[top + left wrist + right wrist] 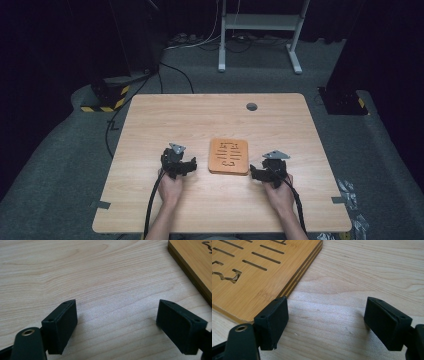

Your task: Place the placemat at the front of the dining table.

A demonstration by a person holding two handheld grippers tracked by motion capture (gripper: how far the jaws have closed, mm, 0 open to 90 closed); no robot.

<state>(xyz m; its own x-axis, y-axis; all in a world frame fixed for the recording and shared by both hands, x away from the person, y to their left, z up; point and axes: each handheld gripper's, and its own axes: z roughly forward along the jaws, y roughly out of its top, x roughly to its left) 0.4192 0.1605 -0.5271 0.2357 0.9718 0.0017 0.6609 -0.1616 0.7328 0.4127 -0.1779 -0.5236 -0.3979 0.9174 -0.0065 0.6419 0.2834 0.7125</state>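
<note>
Board [229,156] on table [210,117] — between hand-held grippers.

A pale wooden tabletop [210,210] with a grey grommet [251,106] stands on grey carpet [60,165]; behind it, a white frame [260,22] and cables [200,42].

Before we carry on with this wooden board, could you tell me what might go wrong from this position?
The wooden board lies flat on the table, so its thin layered edge gives the open jaws little to bite; the right gripper could slip off or just push it.

The left gripper is also open, over bare table beside the board. If both close in from opposite sides unevenly, the board may slide or twist rather than lift.
</note>
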